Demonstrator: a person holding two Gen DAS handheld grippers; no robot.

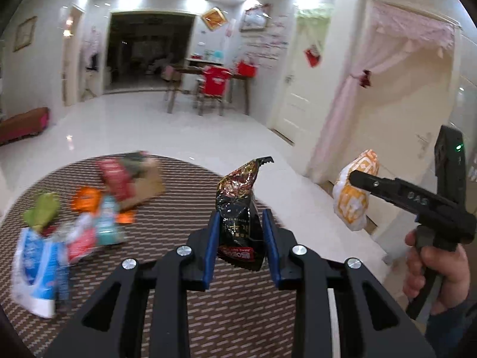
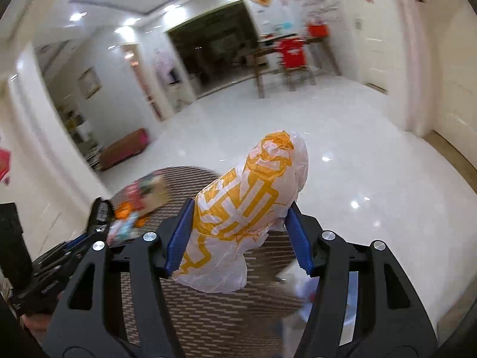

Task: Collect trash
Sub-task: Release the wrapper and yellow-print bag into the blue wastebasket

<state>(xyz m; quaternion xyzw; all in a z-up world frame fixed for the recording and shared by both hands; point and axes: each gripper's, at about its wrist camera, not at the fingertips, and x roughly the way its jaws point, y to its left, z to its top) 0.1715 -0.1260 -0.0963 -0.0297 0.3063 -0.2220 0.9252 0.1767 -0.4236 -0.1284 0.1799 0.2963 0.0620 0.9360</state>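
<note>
A crumpled black and gold snack wrapper (image 1: 238, 217) stands up between the blue pads of my left gripper (image 1: 241, 238), which is shut on it above the round brown patterned mat (image 1: 167, 223). My right gripper (image 2: 238, 232) is shut on a bulky white plastic bag with orange print (image 2: 247, 208), held over the mat (image 2: 208, 313) and the white floor. In the left wrist view the same bag (image 1: 354, 194) hangs off the right gripper (image 1: 357, 179), which a hand (image 1: 432, 268) carries at the right. A blurred heap of colourful wrappers (image 1: 89, 217) lies on the mat's left side.
A cardboard box (image 1: 140, 185) sits at the mat's far side, and a blue and white bag (image 1: 35, 271) lies at the left. Beyond are glossy white tiles (image 1: 179, 125), a wooden table and a chair with a red cover (image 1: 213, 83), a low dark red bench (image 1: 23, 125) and doors (image 1: 301, 89) at the right.
</note>
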